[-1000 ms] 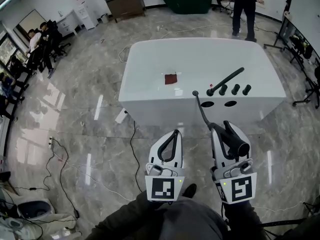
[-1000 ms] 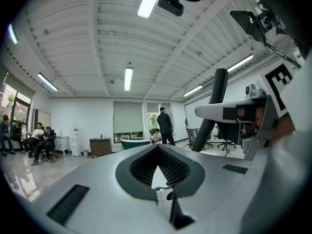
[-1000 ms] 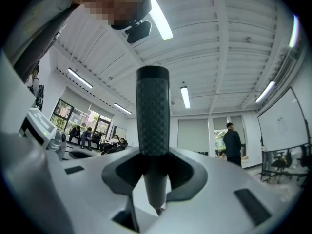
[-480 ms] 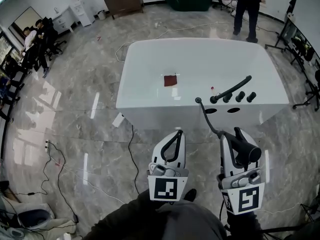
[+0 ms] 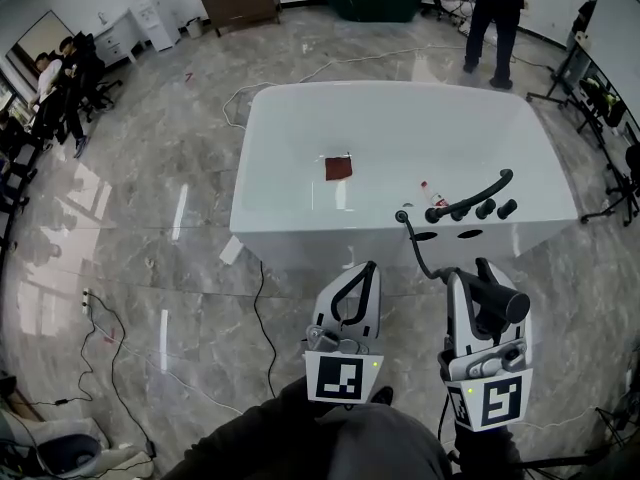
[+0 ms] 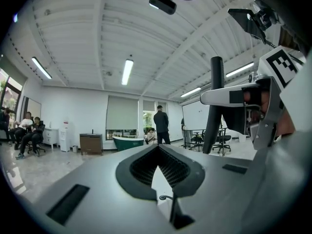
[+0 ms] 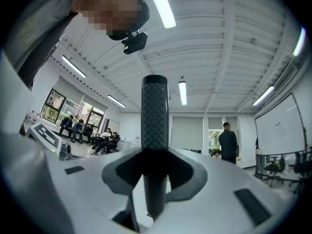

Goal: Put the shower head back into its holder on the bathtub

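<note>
Shower head [image 7: 154, 116] is clamped between the jaws of my right gripper [image 5: 478, 280], over the floor just short of the bathtub [image 5: 290, 128]. Its long axis runs along the jaws, with the textured black end past the tips. Its hose [image 5: 418, 250] reaches the tub rim. My left gripper [image 5: 358, 273] has its jaws pressed together on nothing.

White left gripper [image 5: 366, 268] and right gripper [image 5: 478, 271], black jaws.

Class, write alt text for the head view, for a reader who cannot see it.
Seen from above, the right gripper holds a black shower head, its hose running to the rim of a white bathtub ahead. The left gripper is shut and empty beside it.
</note>
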{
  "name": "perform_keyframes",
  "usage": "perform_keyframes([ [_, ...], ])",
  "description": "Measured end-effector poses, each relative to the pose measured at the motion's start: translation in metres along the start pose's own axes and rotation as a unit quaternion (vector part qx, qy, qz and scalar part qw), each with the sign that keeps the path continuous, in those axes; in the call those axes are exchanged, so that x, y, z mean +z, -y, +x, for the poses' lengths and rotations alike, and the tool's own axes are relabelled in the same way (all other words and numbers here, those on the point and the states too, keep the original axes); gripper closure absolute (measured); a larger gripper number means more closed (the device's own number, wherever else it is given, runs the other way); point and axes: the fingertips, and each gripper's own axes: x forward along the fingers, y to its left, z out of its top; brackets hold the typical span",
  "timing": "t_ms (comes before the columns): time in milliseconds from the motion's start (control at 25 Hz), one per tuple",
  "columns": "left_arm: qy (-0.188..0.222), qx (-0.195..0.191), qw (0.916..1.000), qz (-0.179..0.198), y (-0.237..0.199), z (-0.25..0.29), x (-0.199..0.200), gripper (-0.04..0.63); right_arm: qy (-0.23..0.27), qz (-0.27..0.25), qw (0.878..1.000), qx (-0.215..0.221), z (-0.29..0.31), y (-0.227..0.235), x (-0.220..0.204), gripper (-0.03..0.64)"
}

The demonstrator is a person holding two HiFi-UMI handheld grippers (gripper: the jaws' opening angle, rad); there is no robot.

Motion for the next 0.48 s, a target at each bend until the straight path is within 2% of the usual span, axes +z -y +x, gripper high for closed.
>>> perform_keyframes([
  [480, 0.003, -0.04, 0.9991, -0.014, -0.022, 0.018, -0.006, 0.592, -0.012, 0.0, 0.999, -0.034, 0.029, -0.002, 0.0, 0.491],
])
